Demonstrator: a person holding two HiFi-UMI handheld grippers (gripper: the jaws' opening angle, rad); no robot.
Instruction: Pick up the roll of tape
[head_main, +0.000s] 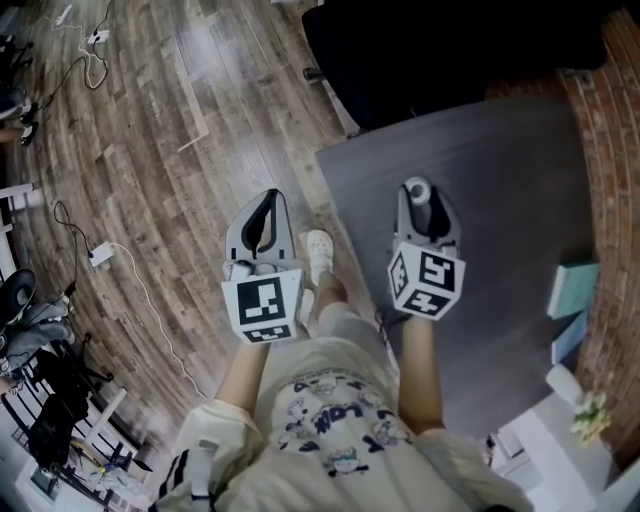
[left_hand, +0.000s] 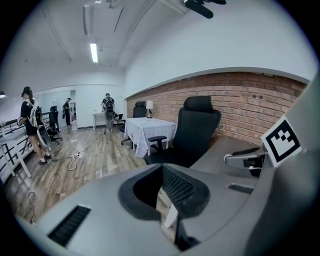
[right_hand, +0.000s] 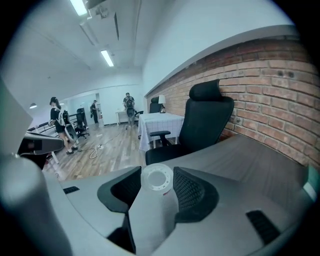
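Right claw is clamped on the roll of tape, holding it by the rim at the very tips and clear of the grey bench below, so I judge the tape to be picked up. Left claw is closed on nothing, out over the wood floor. Risk: the grip is shallow and the rim is round. If I jolt or ease the squeeze, I expect the roll to twist out, drop and roll off the bench edge.
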